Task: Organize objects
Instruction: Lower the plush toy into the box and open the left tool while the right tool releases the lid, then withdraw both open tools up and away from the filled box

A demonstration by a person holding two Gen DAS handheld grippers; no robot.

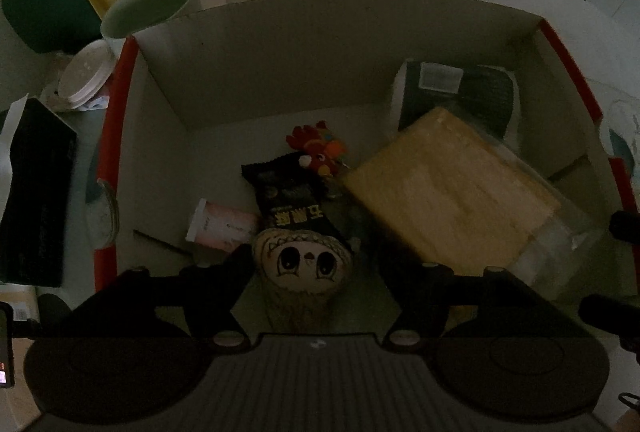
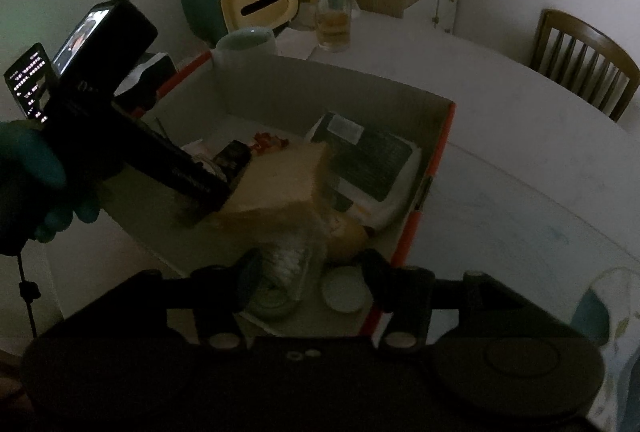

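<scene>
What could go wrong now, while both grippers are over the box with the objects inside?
1. The wooden-lidded clear container lies tilted across other things in the box; it may slide.
2. The left gripper stands open around the cartoon-face cup; closing off-centre could tip it.
3. The scene is dark, and a green mug stands right at the box's edge.

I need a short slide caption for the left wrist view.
Left gripper open above a cartoon-face cup inside a red-edged cardboard box holding assorted items.
</scene>
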